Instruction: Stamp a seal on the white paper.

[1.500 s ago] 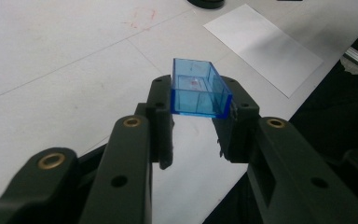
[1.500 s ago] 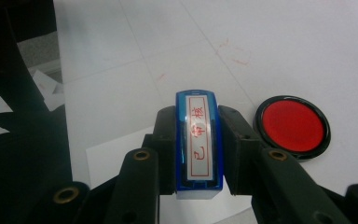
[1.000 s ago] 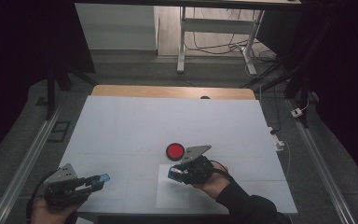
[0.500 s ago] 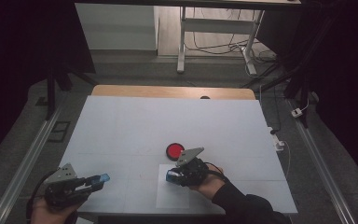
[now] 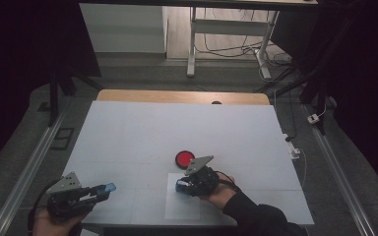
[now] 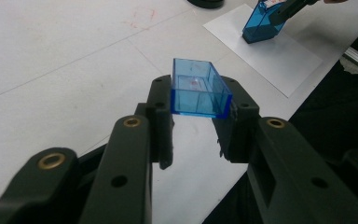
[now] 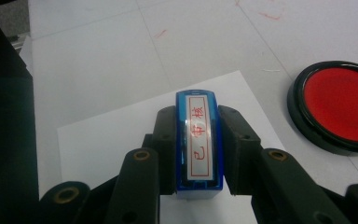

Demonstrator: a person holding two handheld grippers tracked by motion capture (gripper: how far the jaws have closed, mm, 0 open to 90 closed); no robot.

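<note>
We judge the stamp (image 7: 199, 142) light, rigid, slick; right gripper (image 7: 198, 149) clamps its flanks, left gripper (image 6: 200, 116) clamps the cap (image 6: 198, 93).

A white desk (image 5: 128, 132) carries the things, with a strip of bare wood along its far edge and faint seams crossing the top. A white sheet of paper (image 5: 179, 209) lies flat near the front edge. Just beyond it sits a round red ink pad (image 5: 183, 158) in a black rim.
</note>
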